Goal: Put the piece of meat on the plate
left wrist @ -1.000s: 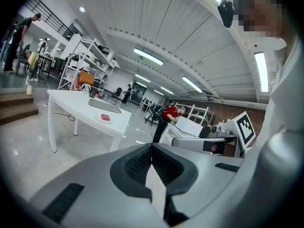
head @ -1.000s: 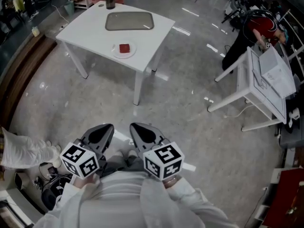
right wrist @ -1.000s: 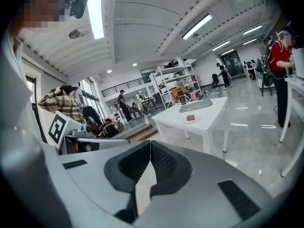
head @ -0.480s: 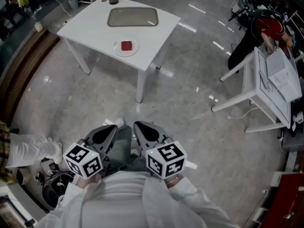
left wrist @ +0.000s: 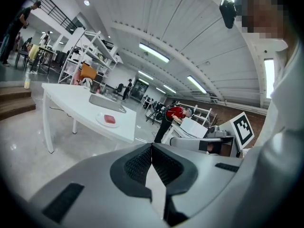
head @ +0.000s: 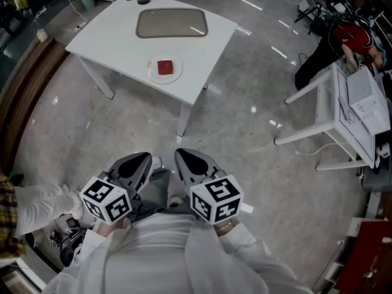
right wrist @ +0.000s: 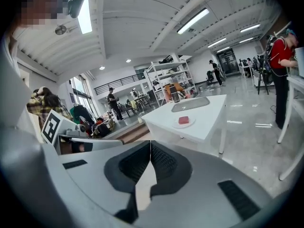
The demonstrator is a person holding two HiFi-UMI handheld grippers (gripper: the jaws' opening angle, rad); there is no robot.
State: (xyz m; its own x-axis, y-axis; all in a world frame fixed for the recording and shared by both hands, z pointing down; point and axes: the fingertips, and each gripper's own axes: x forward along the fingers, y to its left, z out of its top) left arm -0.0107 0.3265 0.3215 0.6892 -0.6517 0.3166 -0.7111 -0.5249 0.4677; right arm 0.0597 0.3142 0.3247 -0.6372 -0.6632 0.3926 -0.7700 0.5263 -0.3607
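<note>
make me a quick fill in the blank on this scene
The red square piece of meat lies on a round white ____. The flat grey rectangular tray sits on a white ____. The left gripper and right gripper hold their fingers ____, with nothing between.
Missing: plate; table; together.

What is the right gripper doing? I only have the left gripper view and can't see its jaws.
Observer: The right gripper is shut, with nothing between its jaws.
Operator: Is the tray beyond the plate holding anything? I see it edge-on.
Observer: No, the head view looks down into it and it is empty.
Operator: Anyone close on my left?
Observer: Yes, the right gripper view shows a person in a plaid shirt there.
</note>
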